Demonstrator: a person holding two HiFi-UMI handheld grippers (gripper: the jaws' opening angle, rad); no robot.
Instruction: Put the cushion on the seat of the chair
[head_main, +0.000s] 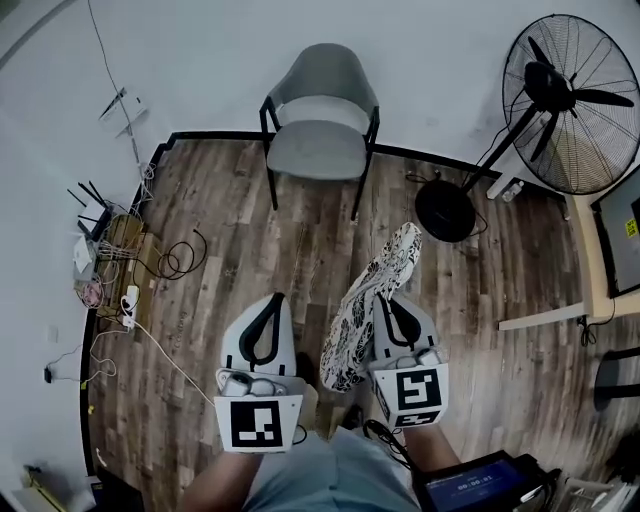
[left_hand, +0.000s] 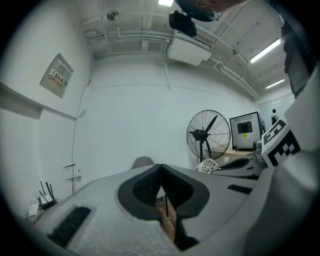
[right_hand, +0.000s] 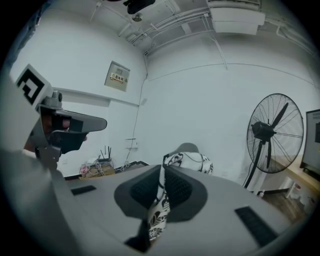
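Both grippers are held low and side by side, pointing nearly level at the chair (head_main: 320, 140). The left gripper (head_main: 272, 300) has its jaws together with nothing between them. The right gripper (head_main: 385, 298) is clamped on an edge of the patterned cushion (head_main: 365, 310), which stands on edge between the two grippers, well apart from the seat. Bare wooden floor (head_main: 300, 240) lies ahead, with the fan (head_main: 560, 100) standing to the right and cables (head_main: 175, 260) along the left wall.
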